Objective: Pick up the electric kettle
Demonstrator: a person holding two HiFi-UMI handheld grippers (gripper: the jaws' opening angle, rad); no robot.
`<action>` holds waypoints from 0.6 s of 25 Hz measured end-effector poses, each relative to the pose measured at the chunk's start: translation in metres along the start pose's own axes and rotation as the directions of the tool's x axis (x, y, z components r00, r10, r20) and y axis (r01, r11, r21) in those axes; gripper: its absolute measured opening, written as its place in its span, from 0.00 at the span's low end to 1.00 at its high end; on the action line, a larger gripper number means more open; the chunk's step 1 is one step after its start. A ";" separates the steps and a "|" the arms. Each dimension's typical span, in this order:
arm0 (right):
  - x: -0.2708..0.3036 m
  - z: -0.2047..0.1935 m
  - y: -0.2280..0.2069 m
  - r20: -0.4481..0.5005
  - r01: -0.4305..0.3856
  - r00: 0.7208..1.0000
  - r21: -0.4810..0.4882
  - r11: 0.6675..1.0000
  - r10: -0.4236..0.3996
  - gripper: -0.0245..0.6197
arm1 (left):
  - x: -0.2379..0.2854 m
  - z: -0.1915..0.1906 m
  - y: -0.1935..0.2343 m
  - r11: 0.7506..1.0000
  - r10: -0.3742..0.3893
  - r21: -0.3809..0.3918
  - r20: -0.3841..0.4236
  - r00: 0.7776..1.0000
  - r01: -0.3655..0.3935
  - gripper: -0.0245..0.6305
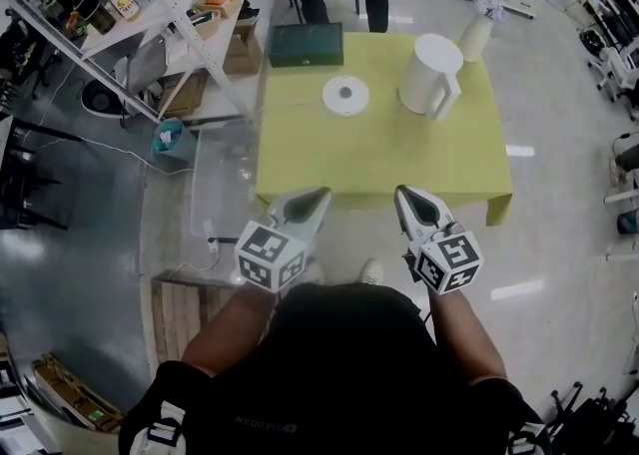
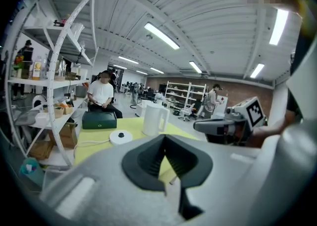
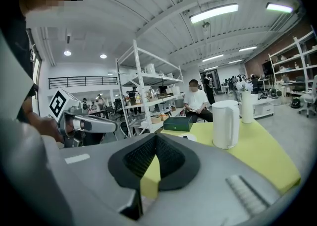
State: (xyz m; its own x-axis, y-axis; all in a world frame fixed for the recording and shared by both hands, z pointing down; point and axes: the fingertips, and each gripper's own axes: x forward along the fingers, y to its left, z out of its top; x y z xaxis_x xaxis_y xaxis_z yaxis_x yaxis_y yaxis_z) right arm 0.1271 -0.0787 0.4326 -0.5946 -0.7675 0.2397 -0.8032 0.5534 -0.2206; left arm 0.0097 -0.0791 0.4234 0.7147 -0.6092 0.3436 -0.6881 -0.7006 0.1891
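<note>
I find the left gripper [image 1: 316, 196] over the near edge of the yellow-green table [image 1: 300, 169], jaws pressed together on nothing. Beyond it lie a dark green rectangular case [image 1: 306, 45] at the far edge and a white round kettle base [image 1: 345, 95]. The right gripper [image 1: 402, 195] is likewise closed and empty. The white plastic electric kettle [image 1: 431, 75] stands upright off that base, to its right, handle nearest me, well apart from both grippers.

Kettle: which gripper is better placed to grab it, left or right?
Right. The kettle stands on the table's right side, nearly straight ahead of the right gripper, handle on its near side. The left gripper lines up with the round base instead. Both are shut.
</note>
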 end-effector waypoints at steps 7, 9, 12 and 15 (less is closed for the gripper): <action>0.007 -0.003 0.015 -0.014 0.010 1.000 -0.004 1.000 -0.010 0.04 | -0.011 -0.001 0.008 1.000 -0.015 0.005 0.007 1.000 0.015 0.04; 0.008 -0.005 0.018 -0.015 0.010 1.000 -0.002 1.000 -0.010 0.04 | -0.013 -0.004 0.010 1.000 -0.017 0.003 0.005 1.000 0.017 0.04; 0.008 -0.004 0.021 -0.013 0.014 1.000 -0.003 1.000 -0.014 0.04 | -0.015 -0.004 0.010 1.000 -0.022 0.004 0.006 1.000 0.022 0.04; 0.006 -0.004 0.022 -0.010 0.020 1.000 -0.008 1.000 -0.020 0.04 | -0.015 -0.004 0.009 1.000 -0.029 0.007 0.007 1.000 0.029 0.04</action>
State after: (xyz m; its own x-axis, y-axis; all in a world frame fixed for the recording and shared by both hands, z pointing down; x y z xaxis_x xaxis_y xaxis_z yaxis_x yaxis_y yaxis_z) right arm 0.1059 -0.0702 0.4329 -0.5786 -0.7752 0.2535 -0.8152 0.5404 -0.2084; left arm -0.0083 -0.0746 0.4239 0.7354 -0.5911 0.3314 -0.6660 -0.7207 0.1924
